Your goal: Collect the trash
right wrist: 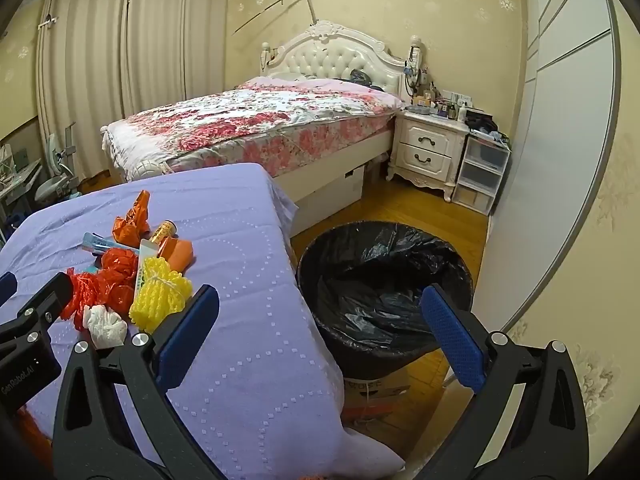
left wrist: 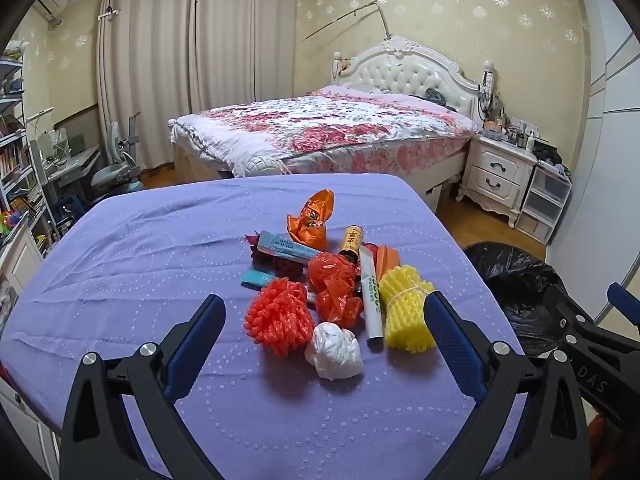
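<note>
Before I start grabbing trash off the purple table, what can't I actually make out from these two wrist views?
- Dark red item, left wrist view: mostly buried under the blue packets and orange bags; unidentifiable.
- Bin bottom, right wrist view: black liner folds hide any contents.
- Box under the bin: covered by bin and table cloth; print unreadable.
- White tube label: too small and skewed.
- Table's near edge: behind both grippers.

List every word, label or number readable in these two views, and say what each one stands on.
"DAS" – on the right claw's black body, left wrist view.
"GenRobot.AI" – on the left claw's black body, right wrist view.
Blue strip pack: a printed row of digits, too small to read.
White marker pen: green lettering, blurred.
Yellow-labelled small bottle: dark characters, unreadable.
Cardboard box under the bin: print too blurred.
</note>
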### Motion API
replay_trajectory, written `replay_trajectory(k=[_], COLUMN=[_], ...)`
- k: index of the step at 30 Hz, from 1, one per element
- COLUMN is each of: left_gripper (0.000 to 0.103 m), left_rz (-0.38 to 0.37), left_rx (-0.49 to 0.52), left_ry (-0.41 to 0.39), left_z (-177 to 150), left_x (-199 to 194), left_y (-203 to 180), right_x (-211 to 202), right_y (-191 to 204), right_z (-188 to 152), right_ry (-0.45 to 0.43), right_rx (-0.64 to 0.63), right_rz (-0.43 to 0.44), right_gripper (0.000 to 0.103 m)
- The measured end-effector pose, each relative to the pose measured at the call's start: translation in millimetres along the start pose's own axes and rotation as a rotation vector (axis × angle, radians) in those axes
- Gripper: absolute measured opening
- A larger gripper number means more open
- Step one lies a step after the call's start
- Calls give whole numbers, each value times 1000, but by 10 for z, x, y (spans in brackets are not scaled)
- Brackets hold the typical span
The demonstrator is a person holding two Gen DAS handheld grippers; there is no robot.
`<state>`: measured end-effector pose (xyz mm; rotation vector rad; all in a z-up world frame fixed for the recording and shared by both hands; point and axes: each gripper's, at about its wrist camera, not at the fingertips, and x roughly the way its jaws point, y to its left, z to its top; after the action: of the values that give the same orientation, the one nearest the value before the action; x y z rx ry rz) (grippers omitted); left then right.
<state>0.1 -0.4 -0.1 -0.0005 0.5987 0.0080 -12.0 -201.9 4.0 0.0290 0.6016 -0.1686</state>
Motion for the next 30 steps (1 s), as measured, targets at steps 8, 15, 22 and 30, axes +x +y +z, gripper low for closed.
replay_trajectory(k=[8,15,22,30], left_gripper=[97,97,97,97], left_rz=[-1,2,4,5], left_rx=[2,-1,-10,-11], left_ry=[1,2,9,15], left_z=[-19,-34,-33,-43], left_x=[-1,0,-16,13], left_y=[-15,-6,9,13], right_x=[-15,-8,-19,-20], right_y=[-26,4,-50,-47], right_z=[-6,-2,-25,-25], right_ry=[-6,0,0,2], right_rx=[0,0,0,-2], right_rz=[-6,-1,-3,-5], right_gripper=[99,99,99,99])
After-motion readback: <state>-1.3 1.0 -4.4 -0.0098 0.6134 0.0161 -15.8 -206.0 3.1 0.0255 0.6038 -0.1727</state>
